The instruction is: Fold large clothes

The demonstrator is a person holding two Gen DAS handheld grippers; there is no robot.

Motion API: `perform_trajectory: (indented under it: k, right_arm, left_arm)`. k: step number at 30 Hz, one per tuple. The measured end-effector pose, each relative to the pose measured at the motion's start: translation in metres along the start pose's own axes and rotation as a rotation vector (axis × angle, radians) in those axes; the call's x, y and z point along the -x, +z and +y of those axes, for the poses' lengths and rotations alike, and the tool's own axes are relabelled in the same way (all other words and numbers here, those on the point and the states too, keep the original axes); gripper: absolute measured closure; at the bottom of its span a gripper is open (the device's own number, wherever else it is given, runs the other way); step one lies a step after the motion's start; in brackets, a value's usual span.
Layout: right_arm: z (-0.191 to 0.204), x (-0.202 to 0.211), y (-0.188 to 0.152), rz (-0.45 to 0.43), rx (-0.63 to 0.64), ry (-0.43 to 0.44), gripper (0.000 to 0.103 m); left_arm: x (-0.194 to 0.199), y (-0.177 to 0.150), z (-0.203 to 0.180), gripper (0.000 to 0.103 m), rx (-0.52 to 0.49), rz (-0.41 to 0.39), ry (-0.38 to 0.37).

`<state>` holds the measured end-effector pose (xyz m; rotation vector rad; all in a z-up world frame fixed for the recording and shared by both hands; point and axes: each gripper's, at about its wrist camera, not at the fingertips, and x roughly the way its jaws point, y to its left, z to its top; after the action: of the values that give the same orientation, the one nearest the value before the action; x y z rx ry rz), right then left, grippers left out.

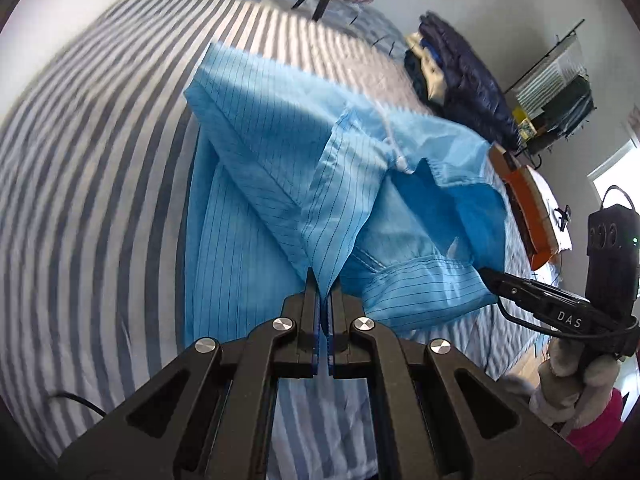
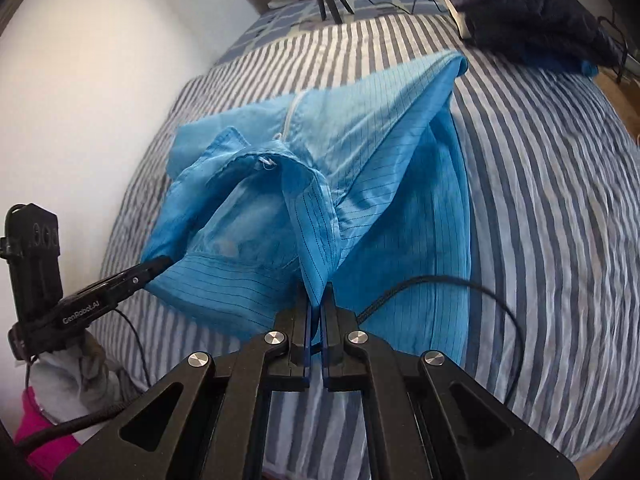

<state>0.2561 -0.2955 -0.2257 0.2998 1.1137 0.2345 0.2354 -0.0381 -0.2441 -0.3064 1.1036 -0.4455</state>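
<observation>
Both claws, left claw (image 1: 324, 280) and right claw (image 2: 319, 294), pinch blue garment (image 1: 280, 168) between them.

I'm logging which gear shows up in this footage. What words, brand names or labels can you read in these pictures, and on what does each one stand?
"DAS" in white letters, on the side of the right gripper as the left wrist view shows it.
"GenRobot.AI" in white letters, on the side of the left gripper as the right wrist view shows it.
The blue garment, which both grippers pinch, carries no readable text.
The yellow item on the far shelf is too small to read.
</observation>
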Motion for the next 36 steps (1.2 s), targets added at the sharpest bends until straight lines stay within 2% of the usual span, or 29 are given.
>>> perform_trajectory:
  k: [5, 7, 10, 17, 19, 21, 22, 24, 25, 27, 28, 30, 34, 36]
  right_arm:
    - [0.001, -0.017, -0.032, 0.043, 0.016, -0.041, 0.101]
    - [0.000, -0.028, -0.043, 0.089, 0.007, -0.027, 0.101]
    - [0.005, -0.031, -0.054, 0.111, 0.055, -0.043, 0.101]
    - [0.005, 0.001, -0.068, 0.144, 0.113, 0.045, 0.101]
    - [0.004, 0.024, -0.069, 0.126, 0.148, 0.073, 0.101]
    - [-0.003, 0.047, -0.063, 0.066, 0.145, 0.114, 0.100]
    - [-0.008, 0.055, -0.058, 0.043, 0.133, 0.124, 0.094]
    - [-0.025, 0.072, -0.038, -0.043, 0.078, 0.129, 0.059]
    - [-0.036, 0.076, -0.027, -0.086, 0.044, 0.119, 0.033]
    - [-0.056, 0.077, -0.007, -0.173, -0.039, 0.094, 0.031]
    - [-0.068, 0.071, 0.006, -0.188, -0.081, 0.089, 0.031]
    - [-0.088, 0.053, 0.030, -0.195, -0.174, 0.100, 0.031]
    - [-0.121, 0.019, 0.062, -0.210, -0.360, 0.136, 0.031]
    - [-0.134, -0.002, 0.074, -0.200, -0.450, 0.162, 0.039]
  left_arm:
    - [-0.015, -0.036, 0.009, 0.103, 0.015, 0.038, 0.033]
    - [-0.014, -0.042, 0.006, 0.103, 0.007, 0.043, 0.039]
    - [-0.010, -0.048, -0.001, 0.103, -0.039, 0.042, 0.051]
    - [0.002, -0.054, -0.006, 0.103, -0.097, 0.049, 0.042]
    - [0.012, -0.060, -0.003, 0.103, -0.117, 0.050, 0.034]
    - [0.023, -0.063, -0.002, 0.103, -0.128, 0.055, 0.016]
    - [0.029, -0.064, -0.001, 0.103, -0.123, 0.062, 0.006]
    - [0.039, -0.063, 0.002, 0.099, -0.105, 0.062, -0.015]
    - [0.045, -0.061, 0.005, 0.096, -0.089, 0.059, -0.025]
    - [0.054, -0.054, 0.011, 0.071, -0.044, 0.046, -0.038]
    - [0.059, -0.051, 0.015, 0.067, -0.017, 0.033, -0.052]
    - [0.064, -0.044, 0.021, 0.067, 0.020, 0.014, -0.067]
    - [0.072, -0.035, 0.023, 0.067, 0.028, -0.020, -0.042]
    - [0.074, -0.032, 0.026, 0.067, 0.041, -0.026, -0.043]
